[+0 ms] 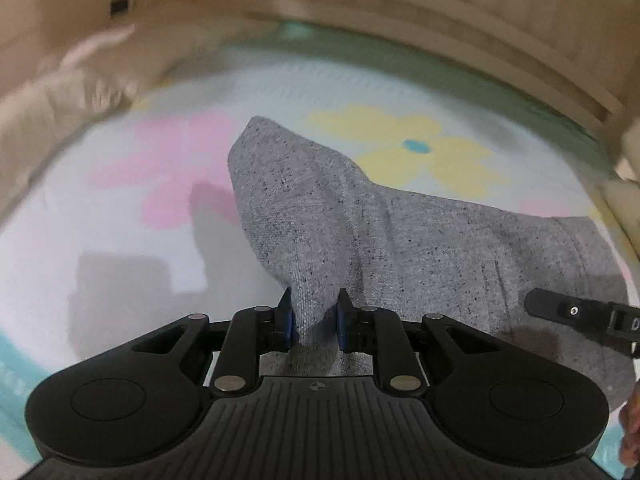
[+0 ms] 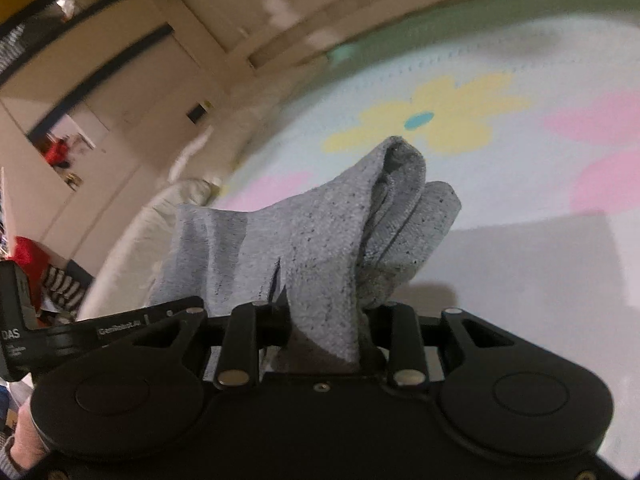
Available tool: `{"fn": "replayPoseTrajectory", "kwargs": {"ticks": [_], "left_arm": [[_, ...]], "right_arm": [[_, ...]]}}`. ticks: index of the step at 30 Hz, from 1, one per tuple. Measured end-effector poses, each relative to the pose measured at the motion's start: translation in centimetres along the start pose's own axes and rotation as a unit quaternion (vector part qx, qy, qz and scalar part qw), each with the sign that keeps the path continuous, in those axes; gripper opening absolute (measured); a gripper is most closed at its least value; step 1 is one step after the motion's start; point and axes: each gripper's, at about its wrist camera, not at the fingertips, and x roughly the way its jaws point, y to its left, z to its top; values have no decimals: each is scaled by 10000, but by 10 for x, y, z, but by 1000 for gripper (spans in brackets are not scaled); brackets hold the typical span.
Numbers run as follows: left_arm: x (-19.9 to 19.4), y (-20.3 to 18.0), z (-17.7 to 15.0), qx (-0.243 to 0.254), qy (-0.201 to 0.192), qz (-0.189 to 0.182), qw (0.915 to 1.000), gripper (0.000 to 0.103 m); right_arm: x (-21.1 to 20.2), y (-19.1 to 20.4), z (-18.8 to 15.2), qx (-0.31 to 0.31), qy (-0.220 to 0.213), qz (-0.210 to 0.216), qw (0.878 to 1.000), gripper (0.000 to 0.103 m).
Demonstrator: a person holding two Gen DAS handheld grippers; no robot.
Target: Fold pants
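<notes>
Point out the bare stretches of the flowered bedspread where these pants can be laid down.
Free: the bedspread left of the grey pants, over the pink flower; also beyond the pants around the yellow flower, and the pale patch right of the cloth in the right wrist view. Crowded: the cream bedding at the far left edge.

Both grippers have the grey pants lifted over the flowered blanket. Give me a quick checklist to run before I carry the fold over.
1. Left gripper pinching the pants: ok, cloth is clamped between the blue pads.
2. Right gripper holding cloth: ok, a thick bunch sits between its fingers.
3. Cloth smooth at the right grip: not ok, it is bunched and rolled.
4. Blanket bare to the left of the pants in the left wrist view: ok.
5. Both grips on matching corners: cannot tell.
6. Far end of the pants lying flat: cannot tell, out of view.
</notes>
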Motion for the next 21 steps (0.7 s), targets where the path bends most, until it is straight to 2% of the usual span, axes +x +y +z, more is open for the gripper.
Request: {"fn": "replayPoseTrajectory", "kwargs": {"ticks": [3, 5, 8, 11, 14, 16, 19, 21], "left_arm": [[34, 19, -12, -106, 305, 163, 9993, 25], [41, 29, -24, -152, 177, 226, 9995, 41], [35, 44, -32, -311, -16, 111, 9995, 50], [25, 49, -34, -201, -89, 239, 9995, 53], [12, 49, -40, -160, -61, 451, 9988, 54], [-2, 47, -43, -222, -32, 643, 9977, 53], [-33, 35, -43, -184, -131, 903, 9957, 53], [-56, 26, -44, -126, -310, 1107, 9933, 53]], "right_arm": [[33, -9, -7, -317, 199, -339, 9987, 46], [45, -18, -13, -511, 275, -645, 9962, 55], [40, -37, -16, -262, 170, -599, 9977, 65], [22, -47, -12, -131, 20, -640, 9979, 70], [3, -51, -12, -206, -46, -862, 9961, 72], [-13, -48, -14, -149, -200, -1163, 9929, 76], [-45, -40, -18, -28, -522, -968, 9939, 76], [-65, -25, -22, -162, -688, -1102, 9914, 76]]}}
